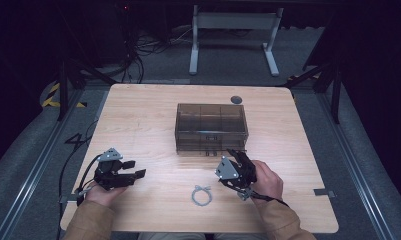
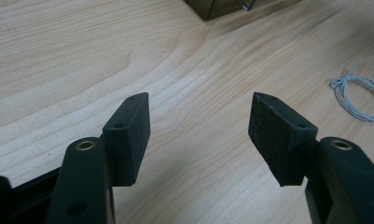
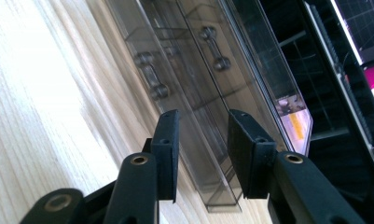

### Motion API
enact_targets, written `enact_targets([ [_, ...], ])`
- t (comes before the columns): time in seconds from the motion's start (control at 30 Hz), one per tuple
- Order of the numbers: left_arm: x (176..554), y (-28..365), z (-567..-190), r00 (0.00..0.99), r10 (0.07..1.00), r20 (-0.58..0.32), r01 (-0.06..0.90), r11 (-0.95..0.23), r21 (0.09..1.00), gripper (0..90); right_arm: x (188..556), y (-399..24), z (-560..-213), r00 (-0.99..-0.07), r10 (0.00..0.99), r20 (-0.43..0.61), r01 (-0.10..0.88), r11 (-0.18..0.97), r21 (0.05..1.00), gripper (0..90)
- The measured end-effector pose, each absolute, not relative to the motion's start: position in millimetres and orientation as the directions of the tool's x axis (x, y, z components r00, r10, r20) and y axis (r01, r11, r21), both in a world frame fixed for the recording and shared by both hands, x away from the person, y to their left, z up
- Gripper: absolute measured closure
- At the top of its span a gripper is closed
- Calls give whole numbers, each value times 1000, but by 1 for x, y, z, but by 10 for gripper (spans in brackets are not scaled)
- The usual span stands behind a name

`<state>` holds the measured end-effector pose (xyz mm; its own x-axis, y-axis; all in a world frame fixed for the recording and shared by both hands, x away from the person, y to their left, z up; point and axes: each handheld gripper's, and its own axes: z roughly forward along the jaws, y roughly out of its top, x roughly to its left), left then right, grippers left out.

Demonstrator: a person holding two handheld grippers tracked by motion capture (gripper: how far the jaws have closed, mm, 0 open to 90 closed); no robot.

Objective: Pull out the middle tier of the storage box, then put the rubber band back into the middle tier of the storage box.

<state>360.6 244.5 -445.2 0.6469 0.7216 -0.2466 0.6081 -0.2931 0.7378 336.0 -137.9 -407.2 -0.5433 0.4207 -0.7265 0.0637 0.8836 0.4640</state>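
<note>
Nearest the camera, two tan-sleeved forearms come in over the near edge of the pale wood-grain table [image 1: 148,115], each hand gripping a black two-jaw tool. The left gripper [image 1: 133,170] lies low over bare board, its jaws spread wide with nothing between them; in the left gripper view its pads [image 2: 128,135] frame plain wood. Open room runs all around it, out to the table's left edge. Off beyond its right finger lies a small coil of thin grey-white cable [image 1: 202,195], loose on the wood, between the two hands and apart from both. The right gripper [image 1: 238,156] points at the front of a smoky translucent plastic drawer box with three compartments [image 1: 211,125]; its jaws stand partly apart, holding nothing, and its fingertips [image 3: 168,140] sit just short of the box's lower front corner, whether touching I cannot tell. Two small bar handles show on the drawer fronts ahead of the fingers. Beyond the table are grey carpet, cables, black stands and a white desk frame [image 1: 233,37] in a dim room.
</note>
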Motion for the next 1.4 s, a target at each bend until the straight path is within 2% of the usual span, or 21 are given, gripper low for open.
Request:
enact_targets([
  [0.43,364,240,-444,657,713,-243,601,-303,740,398,342,-168,-391,-612,585,-532,166,753,637,709],
  [0.7,364,240,-445,658,712,-247,604,-301,738,398,346,-186,-383,-679,620,-393,206,675,709,728],
  [1.1,359,245,-446,648,723,-240,610,-303,732,398,368,-201,-380,-757,606,-245,292,648,703,583],
  [1.4,342,253,-449,661,710,-245,607,-313,730,399,388,-198,-373,-810,542,-225,279,693,665,591],
])
